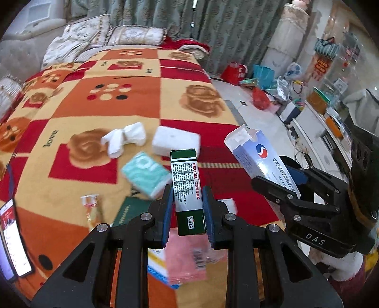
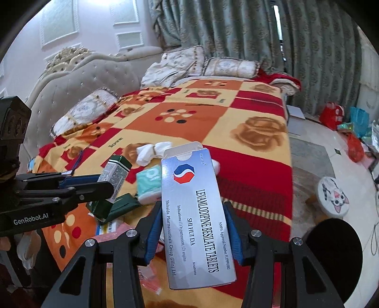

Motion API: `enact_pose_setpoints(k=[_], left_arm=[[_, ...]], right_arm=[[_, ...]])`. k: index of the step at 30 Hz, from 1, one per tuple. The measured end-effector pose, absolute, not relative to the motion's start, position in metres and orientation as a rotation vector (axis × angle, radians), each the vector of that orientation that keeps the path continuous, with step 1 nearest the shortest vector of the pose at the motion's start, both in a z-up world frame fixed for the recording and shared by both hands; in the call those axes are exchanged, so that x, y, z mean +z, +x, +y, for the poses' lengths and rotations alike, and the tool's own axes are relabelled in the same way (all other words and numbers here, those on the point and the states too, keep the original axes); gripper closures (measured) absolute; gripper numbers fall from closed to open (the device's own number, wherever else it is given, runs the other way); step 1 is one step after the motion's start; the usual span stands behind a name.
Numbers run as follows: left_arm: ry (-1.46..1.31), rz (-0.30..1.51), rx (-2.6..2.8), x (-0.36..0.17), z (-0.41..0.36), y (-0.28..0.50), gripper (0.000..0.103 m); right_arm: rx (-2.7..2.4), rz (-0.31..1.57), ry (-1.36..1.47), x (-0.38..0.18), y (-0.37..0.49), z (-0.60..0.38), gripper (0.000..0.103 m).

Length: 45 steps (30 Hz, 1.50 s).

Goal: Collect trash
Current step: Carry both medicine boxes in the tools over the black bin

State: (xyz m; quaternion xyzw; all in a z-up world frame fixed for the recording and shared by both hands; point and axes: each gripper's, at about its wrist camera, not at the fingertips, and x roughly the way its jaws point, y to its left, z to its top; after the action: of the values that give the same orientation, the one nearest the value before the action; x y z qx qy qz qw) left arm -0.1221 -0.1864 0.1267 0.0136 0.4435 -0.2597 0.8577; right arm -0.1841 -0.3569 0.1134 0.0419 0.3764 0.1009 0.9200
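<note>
Patterned blanket (image 1: pixel 132 99) below; left fingers (image 1: pixel 188 201) clamp green carton (image 1: pixel 188 189), right fingers (image 2: pixel 194 227) clamp silver carton (image 2: pixel 196 220).

A home, seemingly a living room or bedroom. A tufted sofa back (image 2: pixel 78 78) with carved trim fills the left of the right wrist view, under panelled walls (image 2: pixel 59 21). A rose-patterned blanket (image 2: pixel 213 113) covers the seat, cushions (image 2: pixel 227 66) at its far end. Green curtains (image 2: pixel 236 30) hang along the top; bags (image 1: pixel 236 71) and clutter line the floor at right.
</note>
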Motion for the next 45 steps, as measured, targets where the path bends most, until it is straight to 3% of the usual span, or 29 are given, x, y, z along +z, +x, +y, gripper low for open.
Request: enact_pose_setpoints(k=[45], left_arm=[[0.194,0.999,-0.854,0.113,-0.413,-0.158,0.081]], right_arm=[[-0.189,0.773,0.343,0.088,-0.267,-0.544,0.055]])
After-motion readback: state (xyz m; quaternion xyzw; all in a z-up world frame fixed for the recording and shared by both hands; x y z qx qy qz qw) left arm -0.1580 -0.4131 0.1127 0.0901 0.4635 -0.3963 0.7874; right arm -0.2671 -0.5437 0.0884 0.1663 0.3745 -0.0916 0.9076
